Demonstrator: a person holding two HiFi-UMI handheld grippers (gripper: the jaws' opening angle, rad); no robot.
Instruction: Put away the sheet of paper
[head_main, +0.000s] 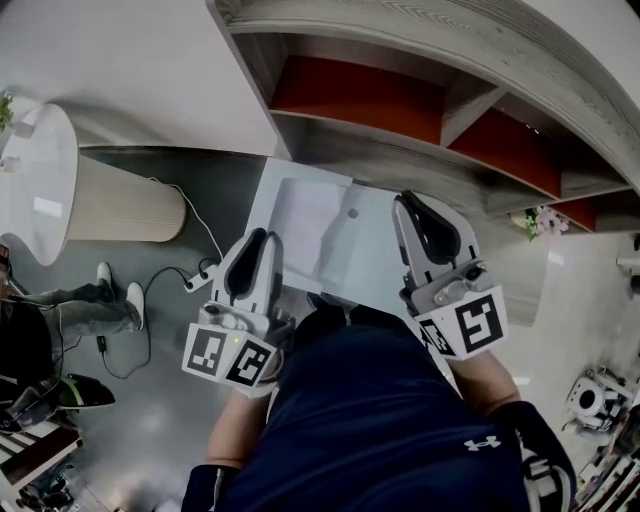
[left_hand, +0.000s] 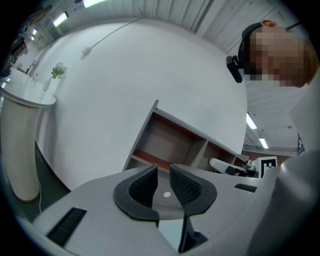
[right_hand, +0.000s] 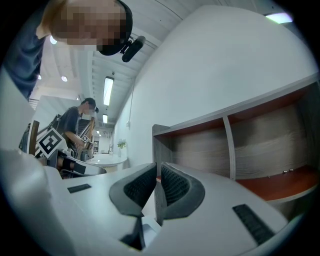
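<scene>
A translucent document folder (head_main: 335, 245) with a white snap button holds the sheet of paper (head_main: 305, 220). It hangs flat in the air in front of me, just short of the grey shelf unit (head_main: 400, 110) with red boards. My left gripper (head_main: 265, 238) grips the folder's left edge. In the left gripper view (left_hand: 163, 172) a narrow gap shows the folder's surface and button (left_hand: 165, 195). My right gripper (head_main: 408, 200) is shut on the right edge. In the right gripper view (right_hand: 157, 170) the folder's thin edge (right_hand: 156, 200) stands between the pads.
The shelf compartments (right_hand: 260, 145) stand open straight ahead. A round white table (head_main: 40, 180) on a ribbed base stands at the left, with cables (head_main: 170, 280) and another person's feet (head_main: 115, 290) on the floor. A small plant (head_main: 540, 222) sits at the right.
</scene>
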